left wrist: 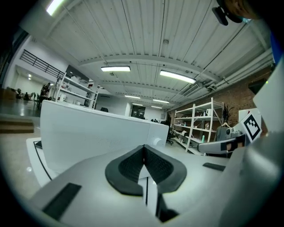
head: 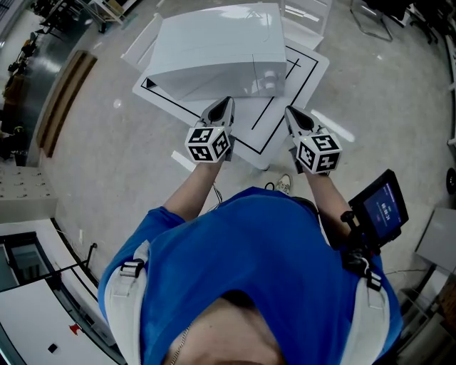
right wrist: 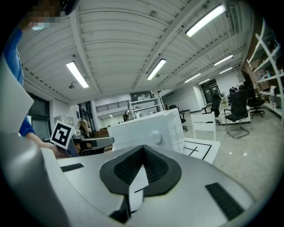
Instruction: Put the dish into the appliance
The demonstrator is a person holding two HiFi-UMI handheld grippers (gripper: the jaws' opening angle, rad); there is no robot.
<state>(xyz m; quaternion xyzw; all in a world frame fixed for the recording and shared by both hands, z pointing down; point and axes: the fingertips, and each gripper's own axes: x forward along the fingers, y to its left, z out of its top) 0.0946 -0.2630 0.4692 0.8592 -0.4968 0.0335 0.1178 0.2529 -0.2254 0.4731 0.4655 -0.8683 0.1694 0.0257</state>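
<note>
A white box-shaped appliance (head: 214, 57) with a round knob (head: 269, 75) stands on a white table (head: 303, 71) marked with black lines. No dish shows in any view. My left gripper (head: 226, 102) hovers just in front of the appliance, its jaws shut with nothing between them. My right gripper (head: 291, 112) is level with it a little to the right, also shut and empty. The left gripper view looks over its closed fingertips (left wrist: 143, 148) at the appliance (left wrist: 97, 133). In the right gripper view the appliance (right wrist: 146, 131) lies beyond the closed fingertips (right wrist: 143, 148).
A black screen device (head: 381, 207) sits at my right side. A white chair (head: 306, 14) stands behind the table. A wooden bench (head: 64, 100) lies at the far left. White shelving (left wrist: 199, 124) and an office chair (right wrist: 237, 111) stand farther off.
</note>
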